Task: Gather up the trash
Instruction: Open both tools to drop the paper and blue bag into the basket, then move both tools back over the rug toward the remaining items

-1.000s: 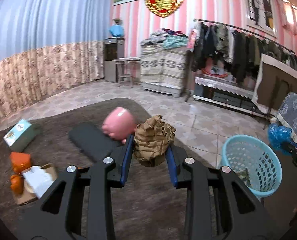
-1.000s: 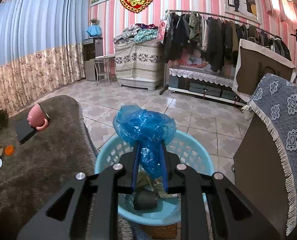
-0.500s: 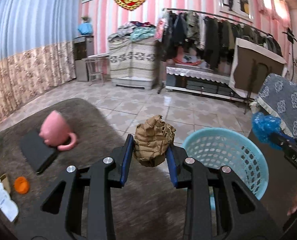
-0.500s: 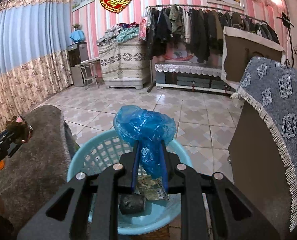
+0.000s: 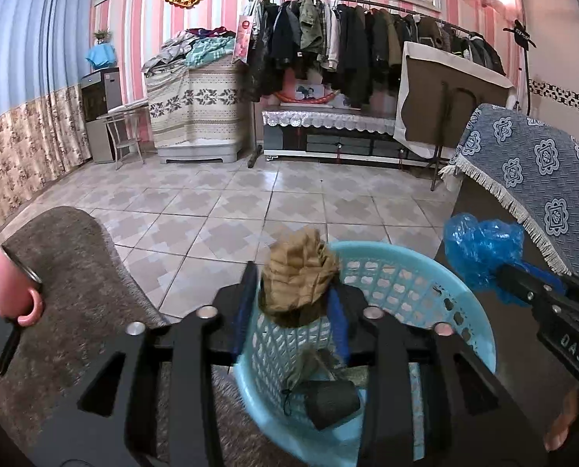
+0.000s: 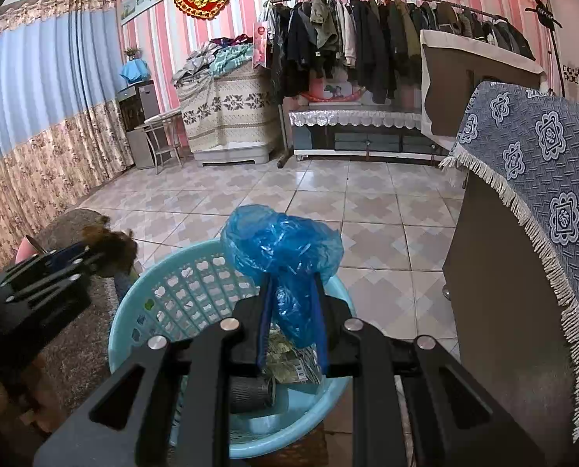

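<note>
Basket (image 5: 468, 311) rim under both grippers, brown wad (image 5: 299, 272) seemingly loosed

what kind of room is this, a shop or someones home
Most likely a lived-in room of a home: a rail of hanging coats, folded bedding piled on a covered chest, and a shaggy rug beside a blue laundry-style basket used for trash.

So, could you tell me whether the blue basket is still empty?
No, the blue basket already holds a dark cylindrical object and a crumpled wrapper.
</note>
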### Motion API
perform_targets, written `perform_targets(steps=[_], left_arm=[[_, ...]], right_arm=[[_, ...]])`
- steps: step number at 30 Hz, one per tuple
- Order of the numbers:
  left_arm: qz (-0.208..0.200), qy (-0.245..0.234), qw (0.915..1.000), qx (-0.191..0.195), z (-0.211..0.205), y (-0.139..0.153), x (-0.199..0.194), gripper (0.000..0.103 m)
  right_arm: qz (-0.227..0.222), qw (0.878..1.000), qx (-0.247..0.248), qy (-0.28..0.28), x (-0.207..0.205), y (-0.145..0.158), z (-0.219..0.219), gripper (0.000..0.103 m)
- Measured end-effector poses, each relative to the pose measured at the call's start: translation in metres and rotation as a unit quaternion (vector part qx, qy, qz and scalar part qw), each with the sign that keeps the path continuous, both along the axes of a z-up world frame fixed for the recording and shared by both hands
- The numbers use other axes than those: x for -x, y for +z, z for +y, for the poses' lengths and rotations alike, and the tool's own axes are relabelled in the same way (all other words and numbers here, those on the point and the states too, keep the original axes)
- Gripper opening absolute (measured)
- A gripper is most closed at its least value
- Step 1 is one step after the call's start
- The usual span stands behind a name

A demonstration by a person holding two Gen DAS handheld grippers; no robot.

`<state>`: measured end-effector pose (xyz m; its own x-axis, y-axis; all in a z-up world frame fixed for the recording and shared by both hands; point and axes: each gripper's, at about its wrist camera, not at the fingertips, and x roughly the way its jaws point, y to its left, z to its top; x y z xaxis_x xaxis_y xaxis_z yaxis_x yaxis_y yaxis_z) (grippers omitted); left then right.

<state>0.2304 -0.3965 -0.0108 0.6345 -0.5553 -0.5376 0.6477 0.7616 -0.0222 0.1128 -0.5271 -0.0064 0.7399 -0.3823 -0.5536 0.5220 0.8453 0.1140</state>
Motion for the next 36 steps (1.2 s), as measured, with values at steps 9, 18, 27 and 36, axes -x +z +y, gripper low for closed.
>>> perform_targets(steps=[9, 18, 27, 36], left_arm=[[-0.019, 0.048, 0.9986, 0.007, 0.022, 0.008, -0.002, 0.085], [-0.019, 0.107, 0.9935, 0.033, 0.072, 0.018, -0.011, 0.093], [-0.043, 0.153, 0.9871, 0.020, 0.125, 0.028, -0.002, 0.096], [-0.042, 0.209, 0.9765, 0.028, 0.192, 0.037, 0.003, 0.097]], right_arm=[[0.007, 1.000, 0.002, 0.014, -0.009, -0.002, 0.008, 0.019], [0.014, 1.000, -0.001, 0.028, -0.030, -0.013, 0.021, 0.021], [0.008, 0.999, 0.029, 0.037, -0.035, -0.006, 0.040, 0.078], [-0.011, 0.998, 0.058, 0.030, -0.034, 0.011, 0.060, 0.096]])
